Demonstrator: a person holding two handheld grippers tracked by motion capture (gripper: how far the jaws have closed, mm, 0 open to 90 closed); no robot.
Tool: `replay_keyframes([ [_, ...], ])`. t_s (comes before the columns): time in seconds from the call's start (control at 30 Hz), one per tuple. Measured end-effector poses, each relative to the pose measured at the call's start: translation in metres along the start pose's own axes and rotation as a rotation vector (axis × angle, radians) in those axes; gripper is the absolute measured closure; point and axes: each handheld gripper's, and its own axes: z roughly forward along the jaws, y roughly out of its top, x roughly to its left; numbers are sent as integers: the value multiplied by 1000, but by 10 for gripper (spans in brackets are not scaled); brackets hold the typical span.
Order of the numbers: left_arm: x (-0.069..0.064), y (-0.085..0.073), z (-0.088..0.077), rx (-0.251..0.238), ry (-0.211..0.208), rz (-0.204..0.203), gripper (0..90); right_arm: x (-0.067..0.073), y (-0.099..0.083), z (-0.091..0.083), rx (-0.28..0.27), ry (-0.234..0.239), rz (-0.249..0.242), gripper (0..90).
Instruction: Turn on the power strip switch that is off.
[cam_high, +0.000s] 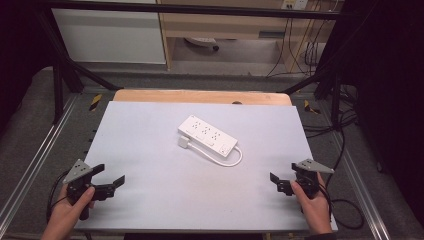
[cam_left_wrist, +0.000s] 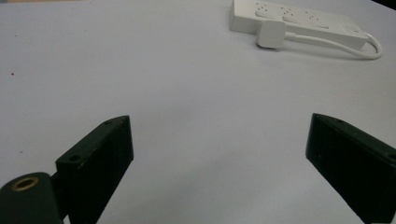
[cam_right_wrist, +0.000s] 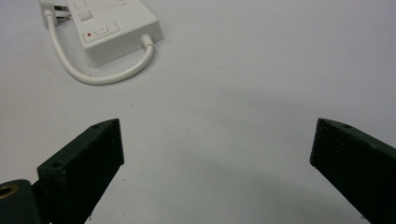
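A white power strip (cam_high: 207, 134) lies slantwise in the middle of the pale grey table (cam_high: 150, 205). Its short white cable (cam_high: 232, 161) loops round from the near right end, and the white plug (cam_high: 184, 142) rests on the table against its left side. My left gripper (cam_high: 110, 174) is open near the front left corner, held in a hand, nothing between its jaws. My right gripper (cam_high: 284, 172) is open near the front right edge, also empty. In the left gripper view the gripper (cam_left_wrist: 217, 120) faces the strip (cam_left_wrist: 299, 21) and plug (cam_left_wrist: 271, 33). The right gripper (cam_right_wrist: 217, 123) faces the strip's switch end (cam_right_wrist: 112, 28) and cable (cam_right_wrist: 107, 77).
A wooden strip (cam_high: 200, 96) borders the table's far edge. Black frame posts (cam_high: 57, 85) stand at the back corners, and metal rails (cam_high: 30, 165) run along both sides. Cables (cam_high: 345, 150) trail off the right side.
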Motion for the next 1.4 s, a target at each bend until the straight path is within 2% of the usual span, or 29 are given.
replay_keyframes([
  [0.4, -1, 0, 0, 3, -4, 11, 78, 5, 5, -1, -36, 13, -19, 33],
  [0.57, -1, -1, 0, 2, -6, 13, 78, 9, 10, -3, -49, 35, -18, 37],
  [0.67, -1, -1, 1, 4, -7, 14, 79, 13, 15, -3, -64, 46, -11, 37],
  [0.87, -1, -1, 1, 9, -9, 17, 79, 21, 25, 1, -68, 71, -27, 35],
  [1.17, -3, -2, 2, 12, -15, 23, 81, 27, 39, 4, -77, 82, -47, 34],
  [1.33, -3, -2, 2, 12, -22, 14, 82, 29, 48, 9, -106, 90, -55, 61],
  [1.4, -3, -2, 2, 14, -21, 16, 81, 30, 53, 13, -105, 111, -56, 62],
])
